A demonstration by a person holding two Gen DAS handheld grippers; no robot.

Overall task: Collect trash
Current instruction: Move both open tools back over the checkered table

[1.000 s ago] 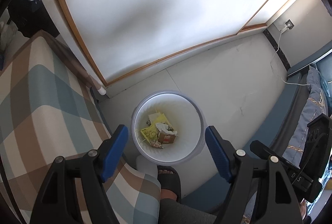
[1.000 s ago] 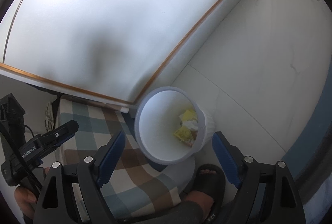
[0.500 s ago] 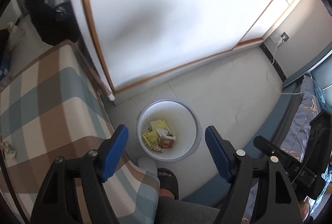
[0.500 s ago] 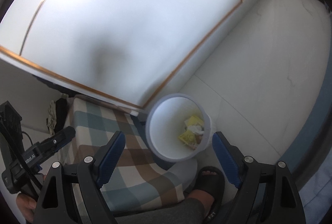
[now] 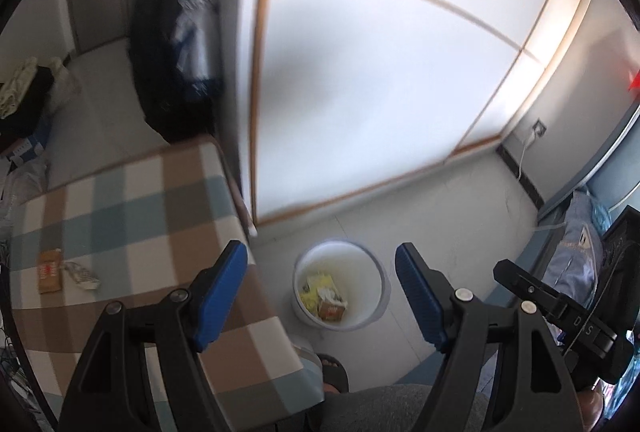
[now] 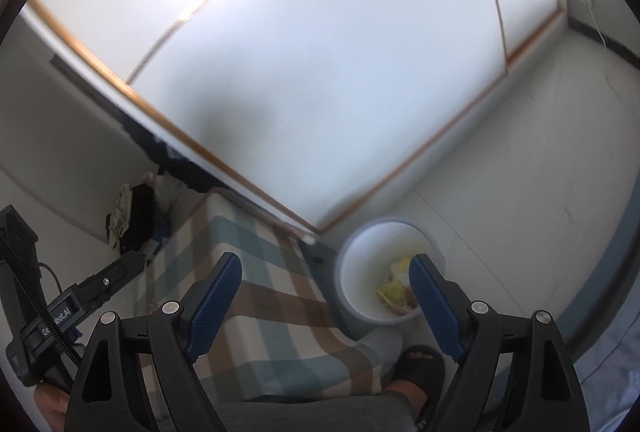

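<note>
Right, my left gripper (image 5: 318, 294) hangs with its jaws wide apart and nothing between them, and my right gripper (image 6: 326, 306) is the same: blue pads spread, empty. Both point steeply down toward the floor. The white bin (image 5: 340, 288) stands on the pale floor just past the corner of the checked cushion (image 5: 132, 216), near the foot of the white sliding panel (image 5: 380, 79) with its wooden trim. Inside the bin I can see trash (image 5: 324, 298): yellow wrappers, a crumpled white bit and a small brown carton, all lying at the bottom. From the right wrist view the bin (image 6: 384, 268) sits behind the right-hand pad, which covers part of its contents, with a patch of yellow showing beside the pad. More trash is on the cushion in the left wrist view: a flat brown packet (image 5: 50, 270) and, touching or just beside it, a pale crumpled strip (image 5: 82, 274); motion blur keeps me from telling what the strip is. A foot in a dark sandal (image 6: 420, 368) is planted on the floor close to the bin, with a grey trouser leg (image 5: 384, 408) at the bottom edge. Dark clothes hang in the far left corner (image 5: 172, 43). At the right edge of the left wrist view, blue bedding (image 5: 572, 252) lies along a dark frame.
</note>
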